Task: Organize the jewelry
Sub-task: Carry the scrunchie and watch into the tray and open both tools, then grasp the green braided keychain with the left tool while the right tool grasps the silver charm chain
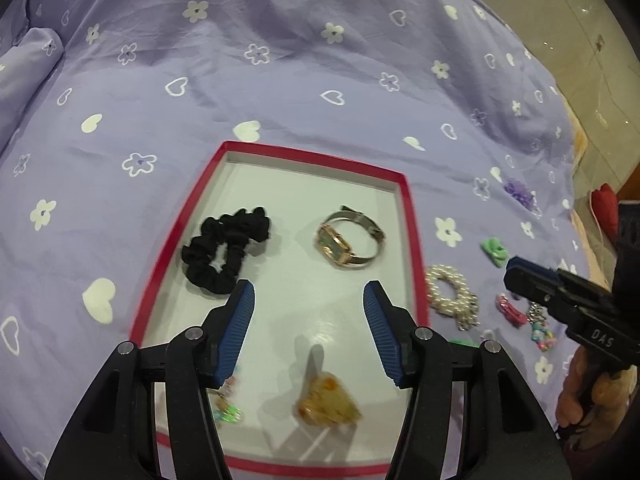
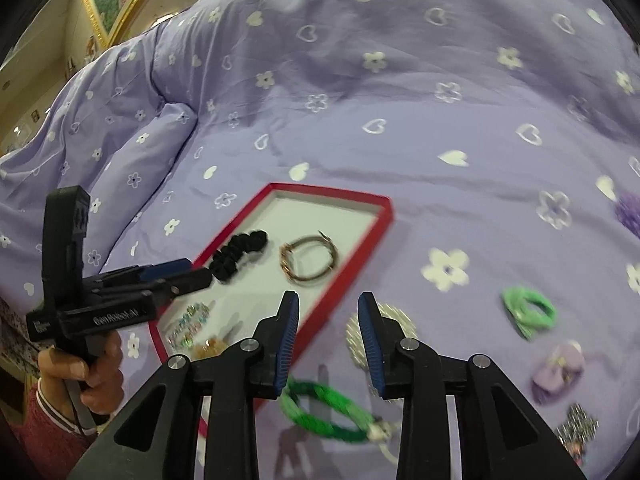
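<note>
A red-rimmed white tray (image 1: 409, 216) lies on the purple bedspread. In it are a black scrunchie (image 1: 224, 250), a gold watch (image 1: 348, 240), an amber hair claw (image 1: 328, 402) and a small colourful piece (image 1: 228, 412). My left gripper (image 1: 309, 320) is open and empty above the tray, just over the amber claw. My right gripper (image 2: 328, 340) is open and empty, to the right of the tray (image 2: 348, 276), above a pearl hair tie (image 2: 394, 326) and a green bracelet (image 2: 324, 410). The pearl tie (image 1: 452, 294) also shows in the left wrist view.
Loose pieces lie on the bedspread right of the tray: a green hair tie (image 2: 528, 312), a lilac clip (image 2: 558, 368), a glittery clip (image 2: 578, 426), a purple scrunchie (image 2: 630, 210). The bed edge and floor (image 1: 592, 40) are at the far right.
</note>
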